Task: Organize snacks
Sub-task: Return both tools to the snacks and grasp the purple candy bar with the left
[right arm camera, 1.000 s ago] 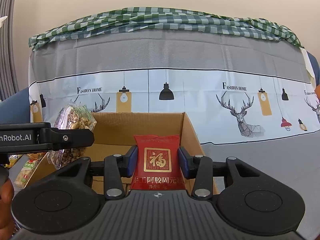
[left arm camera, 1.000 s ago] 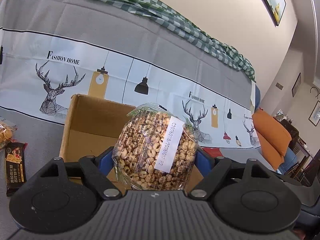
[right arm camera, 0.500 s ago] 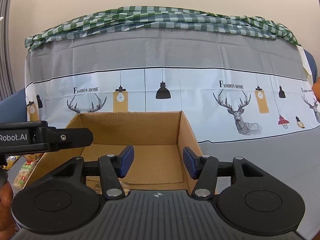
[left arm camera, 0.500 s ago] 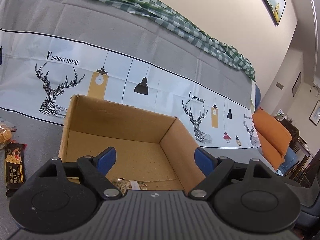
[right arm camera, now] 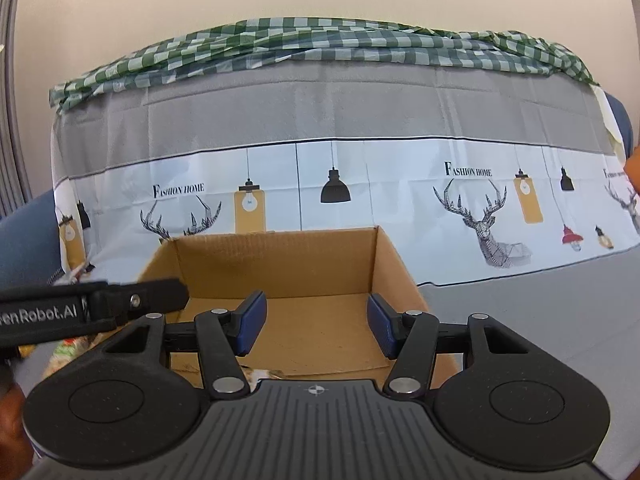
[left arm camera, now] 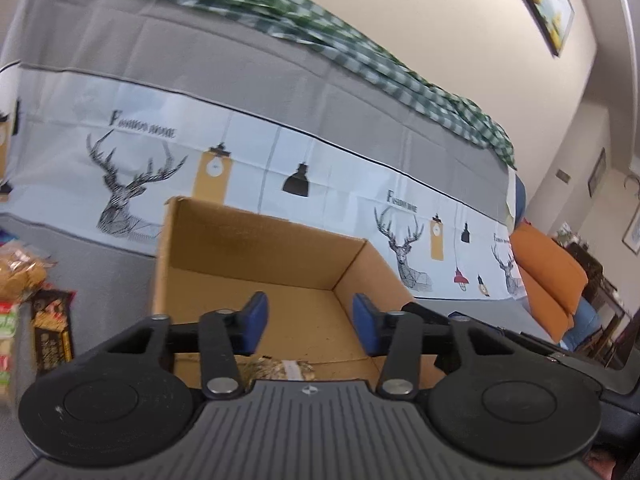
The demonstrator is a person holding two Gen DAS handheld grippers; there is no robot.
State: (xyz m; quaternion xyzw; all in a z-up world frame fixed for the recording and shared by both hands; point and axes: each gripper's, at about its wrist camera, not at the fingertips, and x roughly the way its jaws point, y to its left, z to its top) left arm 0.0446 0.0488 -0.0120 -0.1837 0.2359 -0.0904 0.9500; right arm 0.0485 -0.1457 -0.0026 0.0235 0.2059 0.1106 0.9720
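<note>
Claws first: the left claw [left arm camera: 307,322] has its blue pads [left arm camera: 253,320] apart with nothing between them, and its jaws are closing on empty air above the box [left arm camera: 256,248]. The right claw [right arm camera: 314,326] is also parted and empty, its pads [right arm camera: 380,330] wider spaced, hanging over the same box [right arm camera: 280,264] in its own view.

Straight below the left claw, at six o'clock and half hidden by the claw's body, a clear bag of nuts [left arm camera: 276,368] lies on the box floor against the near wall. In the right wrist view a sliver of packet [right arm camera: 256,374] shows at the same low spot, too hidden to name. The rest of the box floor shows bare cardboard.

At nine o'clock in the right wrist view the left claw's black arm [right arm camera: 100,308] crosses over the box's left wall.

Outside the box, at nine o'clock in the left wrist view, a dark snack bar [left arm camera: 52,328] lies on the grey surface, with a bag of biscuits [left arm camera: 20,272] just beyond it and more packets [left arm camera: 6,344] at the frame edge.

At twelve o'clock behind the box stands a printed cloth [right arm camera: 360,184] with deer and lamps, and a green checked cloth [right arm camera: 320,44] lies over its top. At three o'clock in the left wrist view are orange cushions [left arm camera: 548,272].
</note>
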